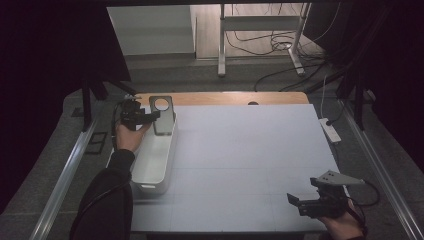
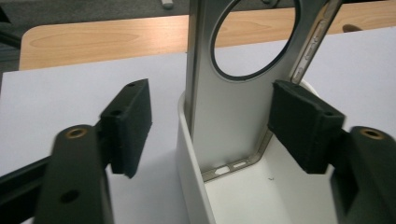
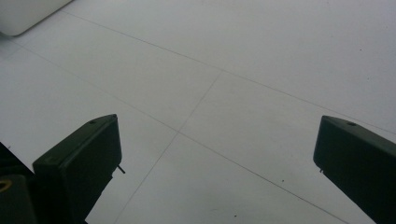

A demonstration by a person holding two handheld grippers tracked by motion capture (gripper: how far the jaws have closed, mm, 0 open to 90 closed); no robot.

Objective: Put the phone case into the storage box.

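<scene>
Thin, stiff metal frame (image 2: 224, 116) stood upright against the white bin's (image 1: 150, 175) 12 o'clock end, light, slick, best pinched by its side rails; left gripper (image 2: 210, 130) gaped around it untouching, right gripper (image 1: 300, 202) wide open, empty.

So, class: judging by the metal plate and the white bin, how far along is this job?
Done: the metal plate with the round hole stands upright inside the white bin, leaning at its far end. In hand: the left claw sits open around the plate, pads clear of it. Left: drawing that claw away. The right claw is open over the bare table.
</scene>
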